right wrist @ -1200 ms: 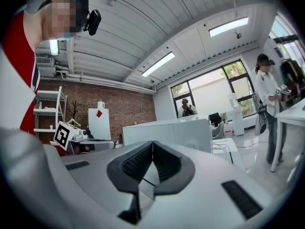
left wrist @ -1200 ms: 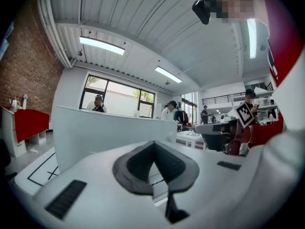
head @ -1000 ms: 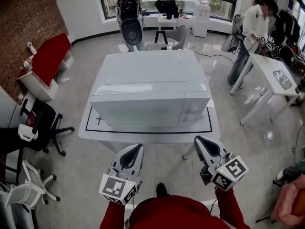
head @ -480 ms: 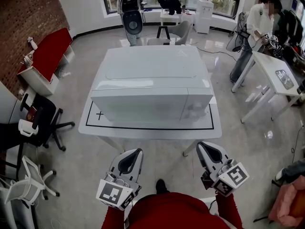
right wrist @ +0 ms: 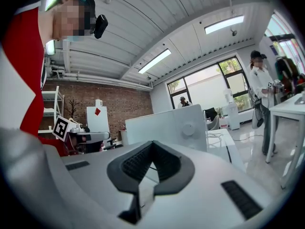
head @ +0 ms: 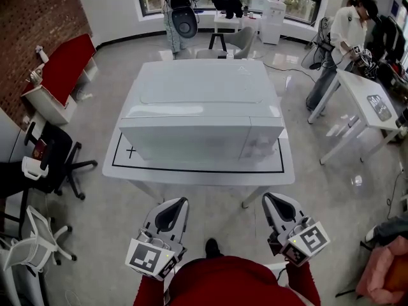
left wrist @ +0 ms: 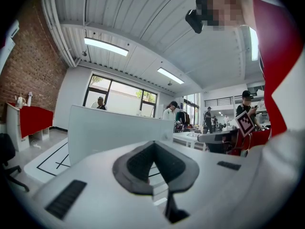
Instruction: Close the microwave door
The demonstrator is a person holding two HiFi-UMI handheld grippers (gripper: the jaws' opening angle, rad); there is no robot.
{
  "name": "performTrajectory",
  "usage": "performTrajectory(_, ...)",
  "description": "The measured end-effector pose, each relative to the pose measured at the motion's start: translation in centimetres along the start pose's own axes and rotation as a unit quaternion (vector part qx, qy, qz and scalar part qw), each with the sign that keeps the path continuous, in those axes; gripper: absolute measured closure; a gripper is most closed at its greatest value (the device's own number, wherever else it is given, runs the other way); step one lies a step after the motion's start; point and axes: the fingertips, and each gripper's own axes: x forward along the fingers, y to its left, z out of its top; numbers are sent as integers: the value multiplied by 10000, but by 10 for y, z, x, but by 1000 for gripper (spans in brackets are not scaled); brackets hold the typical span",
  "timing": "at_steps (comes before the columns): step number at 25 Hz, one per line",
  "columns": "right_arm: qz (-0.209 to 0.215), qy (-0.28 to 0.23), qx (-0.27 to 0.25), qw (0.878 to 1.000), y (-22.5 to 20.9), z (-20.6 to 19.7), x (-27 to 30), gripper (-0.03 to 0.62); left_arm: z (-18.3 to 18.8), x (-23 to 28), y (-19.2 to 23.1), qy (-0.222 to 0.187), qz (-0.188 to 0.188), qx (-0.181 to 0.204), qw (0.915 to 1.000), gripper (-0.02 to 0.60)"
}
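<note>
A white microwave (head: 201, 110) stands on a white table (head: 197, 171), its door flush with the front and its knob panel at the right. In the head view my left gripper (head: 177, 203) and right gripper (head: 270, 200) hover below the table's near edge, apart from the microwave, both shut with nothing between the jaws. The left gripper view shows the microwave (left wrist: 114, 128) beyond the shut left gripper (left wrist: 153, 144). In the right gripper view, the microwave (right wrist: 167, 125) and its knob (right wrist: 186, 128) sit past the shut right gripper (right wrist: 152, 144).
A black rectangle is taped on the table round the microwave. An office chair (head: 44, 161) and a red-topped cabinet (head: 60, 75) stand at the left. A second white table (head: 366, 104) with a person beside it is at the right. Another person stands by the far window.
Both grippers have drawn back a little toward me, lower in the head view. The person at the far window has moved away. The microwave has not moved.
</note>
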Motion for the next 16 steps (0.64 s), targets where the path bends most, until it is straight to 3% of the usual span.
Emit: performTrajectory(16, -54, 188, 38, 9998, 4, -11, -2, 581, -4, -4, -1, 74, -30, -121, 9999, 572)
